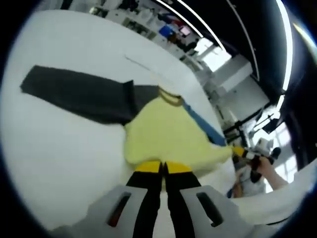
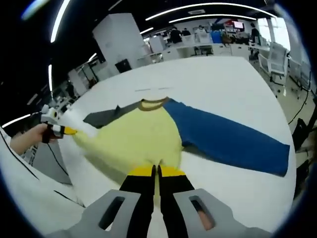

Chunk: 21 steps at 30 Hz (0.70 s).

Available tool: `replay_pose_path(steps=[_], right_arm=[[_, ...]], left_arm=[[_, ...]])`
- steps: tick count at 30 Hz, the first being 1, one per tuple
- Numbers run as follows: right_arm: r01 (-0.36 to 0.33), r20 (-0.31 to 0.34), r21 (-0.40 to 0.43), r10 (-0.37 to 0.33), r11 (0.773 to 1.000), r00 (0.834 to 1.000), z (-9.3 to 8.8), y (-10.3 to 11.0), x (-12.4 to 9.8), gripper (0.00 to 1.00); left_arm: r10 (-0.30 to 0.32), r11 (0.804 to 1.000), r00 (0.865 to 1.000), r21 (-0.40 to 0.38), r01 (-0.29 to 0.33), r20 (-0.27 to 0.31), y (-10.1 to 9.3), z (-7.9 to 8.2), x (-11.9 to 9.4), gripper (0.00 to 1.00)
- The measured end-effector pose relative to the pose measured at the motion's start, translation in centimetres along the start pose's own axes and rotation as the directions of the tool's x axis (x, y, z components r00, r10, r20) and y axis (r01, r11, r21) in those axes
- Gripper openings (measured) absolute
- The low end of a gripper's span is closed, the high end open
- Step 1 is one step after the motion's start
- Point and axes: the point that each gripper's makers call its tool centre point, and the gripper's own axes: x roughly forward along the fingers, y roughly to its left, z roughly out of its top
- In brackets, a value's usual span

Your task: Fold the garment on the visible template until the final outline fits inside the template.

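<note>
A shirt with a yellow body [image 1: 168,131] [image 2: 136,136], a dark grey sleeve [image 1: 79,91] [image 2: 104,117] and a blue sleeve [image 2: 228,136] [image 1: 205,124] lies spread on the white table [image 1: 59,158] [image 2: 218,79]. My left gripper [image 1: 163,167] is shut on the yellow hem edge nearest it. My right gripper [image 2: 156,171] is likewise shut on the yellow hem. In the left gripper view the right gripper [image 1: 243,152], held by a hand, pinches a pulled-out yellow corner. In the right gripper view the left gripper [image 2: 62,131] grips the other stretched corner. A faint thin line [image 1: 143,64] [image 2: 153,89] marks the table beyond the collar.
The table's edge runs close to the hem on my side. Desks, shelves and chairs [image 2: 272,54] stand far behind the table, under ceiling light strips. A white sleeve [image 2: 29,193] of the person shows at the lower left.
</note>
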Motion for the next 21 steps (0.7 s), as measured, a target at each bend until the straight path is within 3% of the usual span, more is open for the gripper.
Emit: replay_pose_path(steps=[11,21], right_arm=[[0.024,-0.059,0.005,-0.023,1.000,0.998,1.7,-2.9,4.9,0.03],[0.051,-0.137,-0.029,-0.055,0.998,0.989,1.3,-5.1,8.4,0.03]], left_arm=[[0.055,0.998,0.998,0.026,-0.054,-0.040,3.5,3.3,4.3,0.00],[0.103,0.994,0.990,0.053,-0.098,-0.093,5.7,4.0,7.1,0.00]])
